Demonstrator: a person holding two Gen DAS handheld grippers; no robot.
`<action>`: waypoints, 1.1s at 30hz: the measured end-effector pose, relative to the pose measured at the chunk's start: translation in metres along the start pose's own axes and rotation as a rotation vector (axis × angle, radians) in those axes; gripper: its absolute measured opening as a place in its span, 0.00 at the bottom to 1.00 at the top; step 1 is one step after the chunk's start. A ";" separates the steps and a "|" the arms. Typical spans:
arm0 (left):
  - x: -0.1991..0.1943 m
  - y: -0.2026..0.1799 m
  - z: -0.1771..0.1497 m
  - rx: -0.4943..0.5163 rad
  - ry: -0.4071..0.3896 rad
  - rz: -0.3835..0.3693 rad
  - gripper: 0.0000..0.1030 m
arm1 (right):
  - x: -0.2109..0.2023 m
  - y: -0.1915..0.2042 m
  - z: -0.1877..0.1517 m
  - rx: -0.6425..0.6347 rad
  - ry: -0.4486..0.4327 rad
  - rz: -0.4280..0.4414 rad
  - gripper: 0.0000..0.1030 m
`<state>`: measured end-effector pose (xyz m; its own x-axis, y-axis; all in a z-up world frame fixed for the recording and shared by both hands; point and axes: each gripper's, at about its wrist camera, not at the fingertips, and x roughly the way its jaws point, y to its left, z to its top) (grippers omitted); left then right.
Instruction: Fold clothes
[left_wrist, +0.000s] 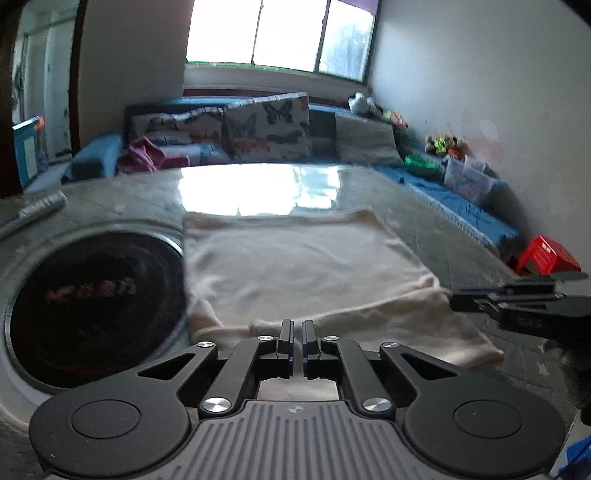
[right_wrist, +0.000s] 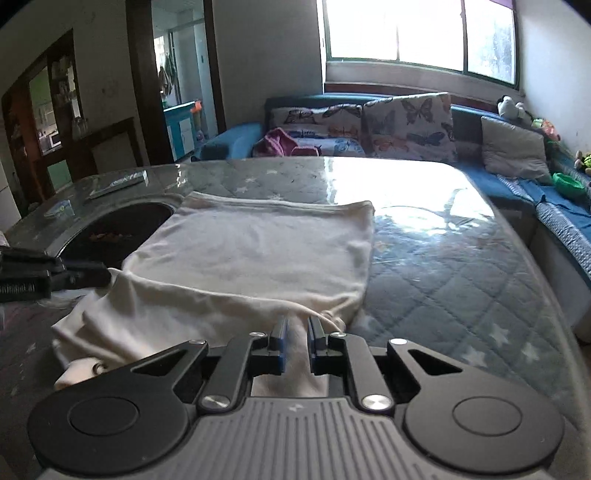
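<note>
You are mid-fold: the cream garment (right_wrist: 251, 254) lies flat on the quilted worktop (right_wrist: 461, 280), its near edge bunched under both tools. Your left tool (left_wrist: 297, 334) is nearly closed on that near hem; your right tool (right_wrist: 297, 332) sits slightly wider, with cloth between its fingers. Next, probably lift both together and carry the edge toward the far hem. The pinch points are hidden; motion blur softens the left view.
</note>
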<state>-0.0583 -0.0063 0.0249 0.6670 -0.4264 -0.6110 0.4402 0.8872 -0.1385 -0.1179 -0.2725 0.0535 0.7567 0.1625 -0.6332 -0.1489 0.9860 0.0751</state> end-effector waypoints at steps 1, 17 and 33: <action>0.007 0.000 -0.001 0.002 0.015 0.000 0.05 | 0.006 0.001 0.001 -0.003 0.005 -0.004 0.10; 0.005 0.002 -0.014 0.069 0.031 0.033 0.30 | 0.011 -0.010 -0.003 0.074 0.064 0.088 0.10; -0.029 0.039 0.000 -0.303 0.040 -0.008 0.88 | -0.003 0.013 -0.013 -0.061 0.050 0.000 0.18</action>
<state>-0.0602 0.0404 0.0371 0.6372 -0.4311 -0.6388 0.2416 0.8989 -0.3656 -0.1301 -0.2603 0.0463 0.7242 0.1587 -0.6711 -0.1883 0.9817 0.0289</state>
